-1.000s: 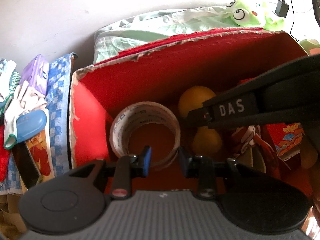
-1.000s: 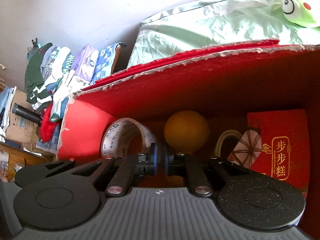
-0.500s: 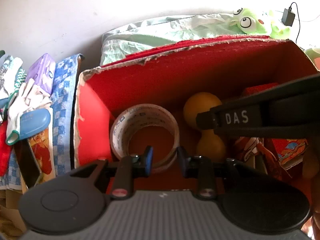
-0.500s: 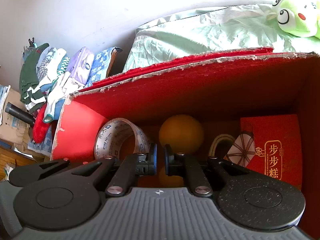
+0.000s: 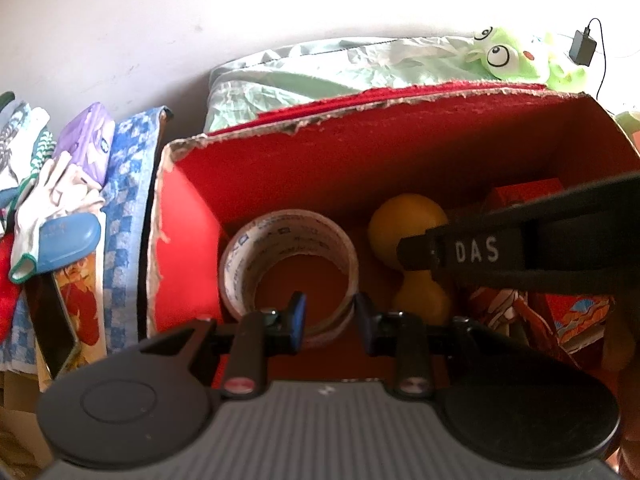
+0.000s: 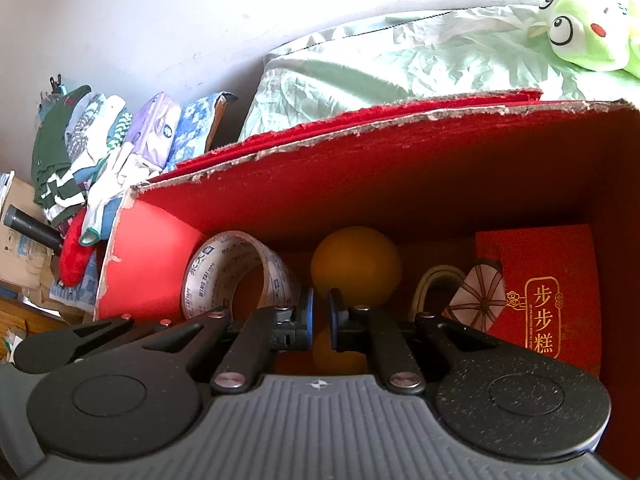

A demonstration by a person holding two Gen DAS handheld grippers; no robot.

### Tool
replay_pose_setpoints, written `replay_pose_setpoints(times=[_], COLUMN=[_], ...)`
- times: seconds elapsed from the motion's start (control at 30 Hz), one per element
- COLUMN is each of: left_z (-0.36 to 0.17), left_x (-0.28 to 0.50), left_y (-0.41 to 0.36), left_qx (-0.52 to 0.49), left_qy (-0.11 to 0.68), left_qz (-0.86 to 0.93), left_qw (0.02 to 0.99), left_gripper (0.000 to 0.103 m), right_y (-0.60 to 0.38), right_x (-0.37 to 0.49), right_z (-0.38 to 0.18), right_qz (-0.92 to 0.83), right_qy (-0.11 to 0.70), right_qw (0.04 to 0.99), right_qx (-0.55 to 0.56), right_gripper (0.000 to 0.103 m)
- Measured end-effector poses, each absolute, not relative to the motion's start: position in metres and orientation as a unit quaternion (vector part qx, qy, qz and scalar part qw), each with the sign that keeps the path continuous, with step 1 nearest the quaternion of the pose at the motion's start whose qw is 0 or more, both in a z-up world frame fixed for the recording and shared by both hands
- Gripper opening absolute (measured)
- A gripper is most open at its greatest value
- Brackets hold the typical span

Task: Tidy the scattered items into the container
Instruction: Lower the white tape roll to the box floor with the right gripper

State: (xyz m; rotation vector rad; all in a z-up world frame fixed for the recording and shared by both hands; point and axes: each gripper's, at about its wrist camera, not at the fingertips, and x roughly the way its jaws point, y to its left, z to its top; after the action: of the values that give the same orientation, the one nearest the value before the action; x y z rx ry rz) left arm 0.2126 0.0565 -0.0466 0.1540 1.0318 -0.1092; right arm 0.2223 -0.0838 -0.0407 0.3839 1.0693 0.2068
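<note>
A red cardboard box (image 5: 360, 152) holds a roll of clear printed tape (image 5: 288, 240), a yellow peanut-shaped ball (image 5: 408, 220) and a red printed packet (image 6: 540, 280). My left gripper (image 5: 329, 316) is open and empty, above the near rim of the tape roll. My right gripper (image 6: 319, 316) is over the yellow ball (image 6: 356, 268) with its jaws a narrow gap apart and nothing between them. Its black arm marked DAS (image 5: 520, 248) crosses the box in the left wrist view.
Folded cloths, a white glove (image 5: 52, 196) and a blue case (image 5: 68, 236) are piled left of the box. A pale green quilt (image 6: 400, 60) and a green frog plush (image 6: 588, 36) lie behind it. A black charger (image 5: 583, 47) hangs on the wall.
Both grippers have pulled back and up from the box, so more of the back wall and quilt shows. The right gripper's jaws have opened slightly. The items in the box have not moved.
</note>
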Motion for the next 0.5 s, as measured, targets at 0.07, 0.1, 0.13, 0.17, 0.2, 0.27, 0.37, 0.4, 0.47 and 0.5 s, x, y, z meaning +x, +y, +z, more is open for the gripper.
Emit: replay_pose_setpoints(times=[0.07,0.1,0.13,0.17,0.2,0.27,0.37,0.4,0.47,0.5], left_z=[-0.0462,-0.0459,-0.0457,-0.0455,-0.0454,-0.0453,-0.0452,-0.0451,-0.0441,-0.0429], left_x=[0.2121,0.2119,0.2116,0.2114,0.2114,0.2118,0.2121,0.212,0.2115,0.2108], left_y=[0.0577,0.0581,0.0583,0.0586,0.0589,0.0597,0.0607,0.0609,0.0614,0.0619], left_qx=[0.072,0.072,0.072,0.072,0.072,0.071,0.069,0.069,0.066,0.064], left_qy=[0.492,0.492,0.492,0.492,0.492,0.494,0.497,0.497,0.496,0.493], left_qz=[-0.053,-0.053,-0.054,-0.054,-0.055,-0.059,-0.063,-0.064,-0.066,-0.067], left_qw=[0.866,0.866,0.866,0.866,0.866,0.864,0.863,0.863,0.864,0.865], left_gripper=[0.033,0.033,0.033,0.033,0.033,0.033,0.033,0.033,0.034,0.035], right_y=[-0.0844,-0.0842,-0.0842,-0.084,-0.0834,-0.083,-0.0838,-0.0837,-0.0849,-0.0863], right_x=[0.2221,0.222,0.2219,0.2216,0.2215,0.2213,0.2218,0.2218,0.2211,0.2202], right_z=[-0.0404,-0.0404,-0.0402,-0.0401,-0.0398,-0.0394,-0.0394,-0.0393,-0.038,-0.0366], right_qz=[0.094,0.094,0.094,0.093,0.091,0.091,0.09,0.089,0.087,0.085], right_qy=[0.504,0.504,0.503,0.503,0.502,0.501,0.501,0.501,0.498,0.494], right_qw=[0.839,0.84,0.84,0.841,0.842,0.843,0.843,0.843,0.844,0.846], right_qx=[0.18,0.18,0.179,0.178,0.176,0.175,0.176,0.176,0.178,0.18], right_gripper=[0.01,0.01,0.01,0.01,0.01,0.011,0.012,0.013,0.015,0.015])
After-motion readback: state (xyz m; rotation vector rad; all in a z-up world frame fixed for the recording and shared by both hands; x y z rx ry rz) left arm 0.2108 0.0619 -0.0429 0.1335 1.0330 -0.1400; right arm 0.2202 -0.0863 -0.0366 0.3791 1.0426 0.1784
